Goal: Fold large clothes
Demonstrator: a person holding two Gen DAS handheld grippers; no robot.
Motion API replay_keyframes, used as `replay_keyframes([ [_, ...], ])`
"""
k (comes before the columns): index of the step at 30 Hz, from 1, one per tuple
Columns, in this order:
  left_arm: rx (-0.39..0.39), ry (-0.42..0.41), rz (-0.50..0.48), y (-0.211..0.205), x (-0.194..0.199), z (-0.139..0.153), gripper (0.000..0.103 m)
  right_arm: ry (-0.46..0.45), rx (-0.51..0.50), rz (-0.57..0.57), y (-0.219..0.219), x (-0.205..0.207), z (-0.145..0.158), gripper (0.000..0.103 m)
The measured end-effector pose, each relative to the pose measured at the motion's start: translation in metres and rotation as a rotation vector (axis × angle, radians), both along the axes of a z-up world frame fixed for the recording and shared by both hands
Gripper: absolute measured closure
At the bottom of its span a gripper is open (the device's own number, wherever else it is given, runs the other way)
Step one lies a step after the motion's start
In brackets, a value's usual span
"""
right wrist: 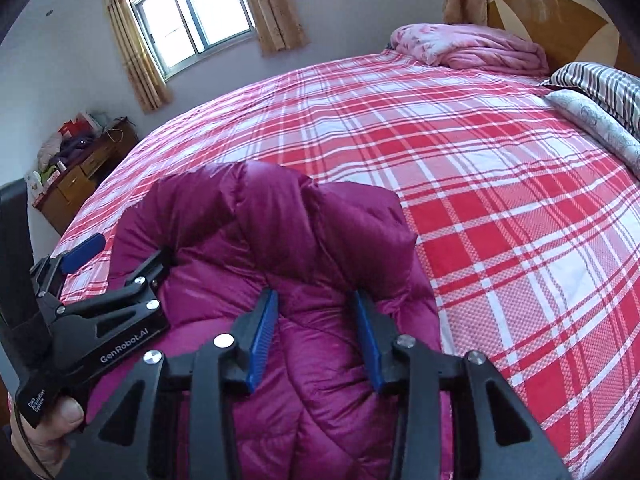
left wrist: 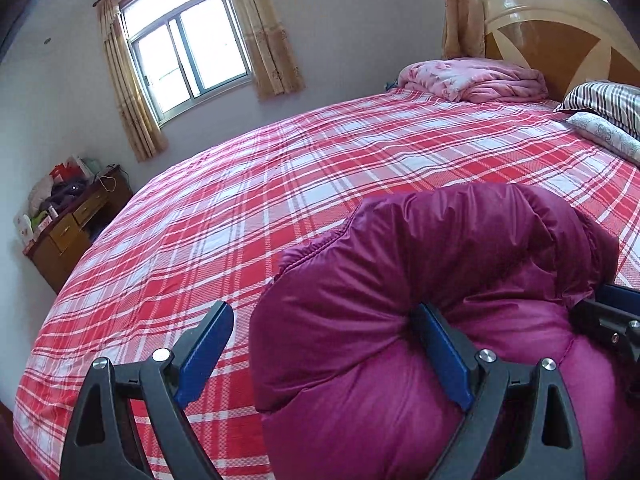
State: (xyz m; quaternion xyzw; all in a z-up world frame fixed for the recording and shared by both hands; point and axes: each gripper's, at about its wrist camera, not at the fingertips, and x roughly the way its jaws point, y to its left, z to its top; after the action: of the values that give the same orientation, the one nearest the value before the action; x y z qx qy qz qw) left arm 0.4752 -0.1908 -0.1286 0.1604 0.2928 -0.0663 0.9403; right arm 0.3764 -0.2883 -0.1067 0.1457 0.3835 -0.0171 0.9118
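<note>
Blue-padded left gripper [left wrist: 324, 344], jaws spread wide, presses one finger into the magenta down jacket [left wrist: 420, 300]; right gripper [right wrist: 316, 336], half closed, straddles a puffy fold without pinching it. Jacket lies bunched at the near edge of the plaid bedsheet [right wrist: 500, 184]. Folding appears partial; flattening and final folds remain.

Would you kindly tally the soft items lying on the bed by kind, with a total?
Puffy magenta jacket: 1
Folded pink quilt: 1
Pillows: 2, one striped, one pale patterned
Total: 4
</note>
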Motion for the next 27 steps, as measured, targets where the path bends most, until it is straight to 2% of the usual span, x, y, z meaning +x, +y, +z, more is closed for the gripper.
replay_keyframes([
  [12,-0.078,0.061,-0.016,0.006,0.009,-0.013,0.007,0.019,-0.011,-0.009,-0.001,0.003,-0.013,0.062],
  [27,-0.073,0.084,-0.021,0.004,0.013,-0.019,0.004,0.041,-0.058,-0.012,0.004,0.008,-0.018,0.061],
])
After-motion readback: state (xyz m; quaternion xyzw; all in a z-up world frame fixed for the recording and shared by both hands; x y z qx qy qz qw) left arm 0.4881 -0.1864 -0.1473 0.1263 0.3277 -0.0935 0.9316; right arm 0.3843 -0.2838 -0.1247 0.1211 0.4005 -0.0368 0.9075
